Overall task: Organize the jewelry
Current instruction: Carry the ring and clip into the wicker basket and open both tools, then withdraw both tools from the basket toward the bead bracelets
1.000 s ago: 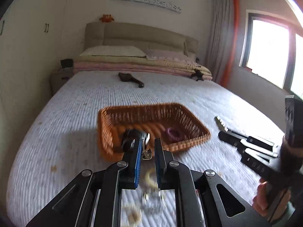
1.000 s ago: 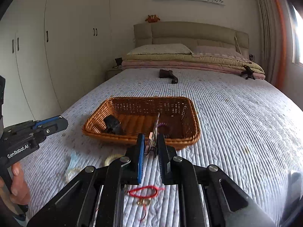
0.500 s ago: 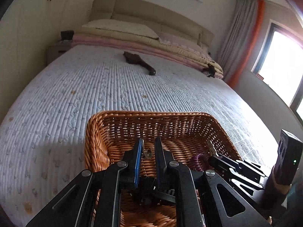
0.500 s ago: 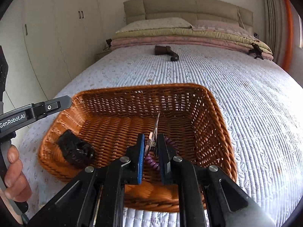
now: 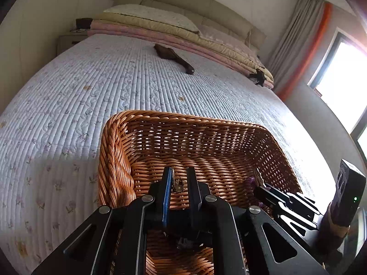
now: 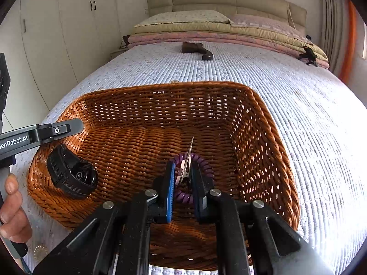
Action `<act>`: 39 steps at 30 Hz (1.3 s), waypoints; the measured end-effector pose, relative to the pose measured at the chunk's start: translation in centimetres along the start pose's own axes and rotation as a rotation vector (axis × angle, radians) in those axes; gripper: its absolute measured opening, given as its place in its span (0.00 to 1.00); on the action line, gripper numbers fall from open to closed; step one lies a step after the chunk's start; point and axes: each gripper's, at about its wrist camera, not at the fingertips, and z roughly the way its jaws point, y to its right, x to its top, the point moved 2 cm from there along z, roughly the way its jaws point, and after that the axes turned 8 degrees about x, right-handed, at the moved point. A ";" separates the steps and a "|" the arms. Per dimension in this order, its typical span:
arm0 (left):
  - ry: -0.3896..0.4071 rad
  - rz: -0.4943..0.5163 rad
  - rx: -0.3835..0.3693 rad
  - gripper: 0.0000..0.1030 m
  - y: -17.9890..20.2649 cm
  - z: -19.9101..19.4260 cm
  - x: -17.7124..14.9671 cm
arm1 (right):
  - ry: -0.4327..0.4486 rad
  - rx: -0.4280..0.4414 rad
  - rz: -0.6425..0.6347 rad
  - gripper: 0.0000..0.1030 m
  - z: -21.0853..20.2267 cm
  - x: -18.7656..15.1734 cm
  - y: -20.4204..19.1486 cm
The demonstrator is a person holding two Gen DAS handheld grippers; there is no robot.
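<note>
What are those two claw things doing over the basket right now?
Left gripper shut on a small metal trinket. Right gripper shut on a metal hair clip. Both over the wicker basket. Nothing in the way.

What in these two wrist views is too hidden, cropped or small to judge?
- Left wrist view: the small metal piece in the left gripper is too tiny to identify.
- Left wrist view: the purple coil tie is mostly hidden behind the right gripper.
- Right wrist view: the hair clip has its base hidden between the pads.
- Right wrist view: the basket has its near wall blocked by the gripper frame.
</note>
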 end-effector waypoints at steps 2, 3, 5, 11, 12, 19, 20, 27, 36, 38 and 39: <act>-0.001 -0.001 0.004 0.13 -0.1 0.1 0.1 | 0.009 0.001 0.005 0.15 -0.2 0.0 0.1; -0.001 0.001 0.009 0.13 -0.1 0.1 0.1 | 0.011 0.000 0.007 0.15 -0.3 0.0 0.2; 0.002 0.006 0.026 0.13 0.0 0.1 0.0 | 0.010 0.000 0.006 0.15 -0.4 0.1 0.2; -0.004 0.004 0.046 0.16 -0.1 0.1 0.0 | 0.012 0.006 0.001 0.15 -0.6 0.1 0.2; -0.008 0.002 0.043 0.17 -0.1 0.1 0.0 | 0.012 0.006 0.002 0.15 -0.7 0.1 0.2; -0.016 0.024 0.075 0.17 0.1 0.3 -0.2 | 0.042 0.009 0.015 0.16 -1.7 0.4 0.5; -0.016 0.021 0.073 0.18 0.1 0.2 -0.1 | 0.051 0.011 0.015 0.22 -2.0 0.4 0.5; 0.075 -0.002 0.035 0.43 -0.2 -3.8 -0.2 | 0.150 0.021 0.021 0.44 -5.5 0.6 0.3; 0.216 0.025 0.028 0.44 0.8 -14.3 -3.2 | 0.216 0.021 -0.022 0.44 -13.0 -2.5 -1.4; 0.232 0.038 0.036 0.44 0.9 -16.4 -5.1 | 0.211 0.052 -0.015 0.44 -14.5 -4.3 -1.8; 0.237 0.044 0.042 0.44 0.7 -17.4 -6.2 | 0.199 0.072 -0.012 0.44 -15.2 -5.5 -2.2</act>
